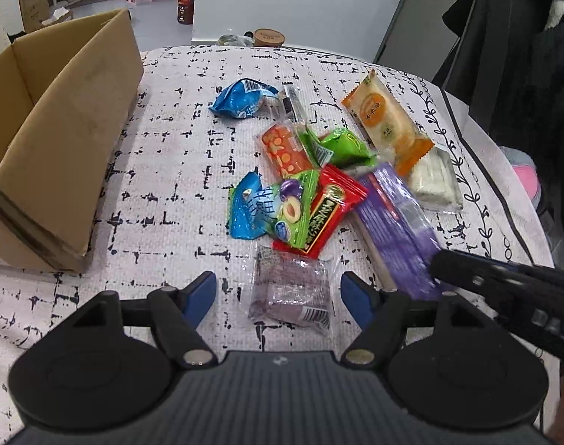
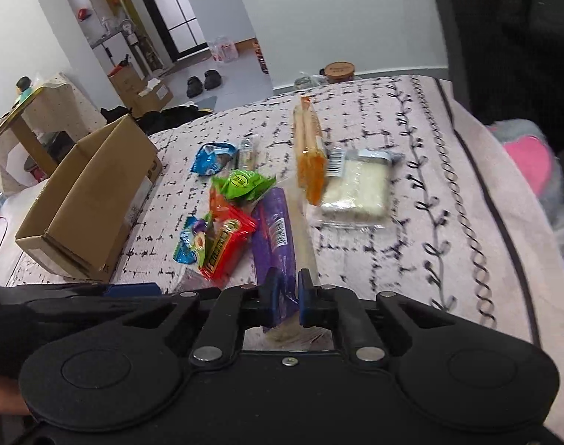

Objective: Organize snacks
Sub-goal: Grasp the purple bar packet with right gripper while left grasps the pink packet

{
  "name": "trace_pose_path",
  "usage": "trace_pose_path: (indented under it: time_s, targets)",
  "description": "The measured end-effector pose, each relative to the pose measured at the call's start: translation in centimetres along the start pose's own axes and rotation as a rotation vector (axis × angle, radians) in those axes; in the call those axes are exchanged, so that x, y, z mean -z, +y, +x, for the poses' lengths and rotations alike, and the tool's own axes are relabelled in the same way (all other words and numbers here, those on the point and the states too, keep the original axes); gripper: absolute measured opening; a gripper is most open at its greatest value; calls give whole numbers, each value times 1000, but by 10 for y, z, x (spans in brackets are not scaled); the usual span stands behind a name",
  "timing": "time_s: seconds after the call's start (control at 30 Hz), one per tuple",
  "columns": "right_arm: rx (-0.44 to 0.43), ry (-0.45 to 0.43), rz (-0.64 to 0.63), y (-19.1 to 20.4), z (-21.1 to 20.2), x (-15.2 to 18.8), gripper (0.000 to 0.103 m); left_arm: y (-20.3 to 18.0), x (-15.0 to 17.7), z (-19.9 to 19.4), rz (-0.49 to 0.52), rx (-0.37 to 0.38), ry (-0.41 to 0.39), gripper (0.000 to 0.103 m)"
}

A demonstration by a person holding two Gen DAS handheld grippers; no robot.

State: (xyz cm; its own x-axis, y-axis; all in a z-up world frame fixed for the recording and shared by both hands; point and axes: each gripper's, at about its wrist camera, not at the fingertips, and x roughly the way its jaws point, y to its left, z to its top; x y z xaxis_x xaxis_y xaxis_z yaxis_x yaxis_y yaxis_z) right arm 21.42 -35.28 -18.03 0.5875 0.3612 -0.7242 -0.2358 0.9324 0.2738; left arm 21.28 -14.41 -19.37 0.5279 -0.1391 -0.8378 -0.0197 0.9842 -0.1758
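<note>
Several snack packets lie in a pile on the patterned tablecloth. My left gripper is open, its blue pads on either side of a clear-wrapped purple cake, not touching it. My right gripper is shut on the near end of a long purple packet, which also shows in the left wrist view. Other packets include a red one, a green plum one, two blue ones, an orange pastry pack and a white cake pack.
An open cardboard box stands at the left of the table, also in the right wrist view. A brown-lidded jar sits at the far edge. A dark coat hangs at the right.
</note>
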Motion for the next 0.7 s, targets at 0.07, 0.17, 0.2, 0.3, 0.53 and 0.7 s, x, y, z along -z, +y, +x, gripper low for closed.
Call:
trace_pose_path:
  time_s: [0.07,0.17,0.2,0.3,0.53,0.7]
  targets:
    - [7,6,13,-3,-6,1,10,-2,-1,1,11,0,-6,73]
    - [18,18,14,-3,-11,2,10,-5,-1,4,33,-3,-8,73]
    - [21,22,11,-2,-13,3,11,-6,-1,5,42,-7,-6,73]
    - [33,17,-10,1,-16,1,18,-9,2,5,69,-28,-10,62]
    - [32,12,-51,11,-3,-1,41,-2,-1,-1,81,-29,2,36]
    - [16,28,-57,18,9,1,49,7,-3,-12,62,-14,-5,36]
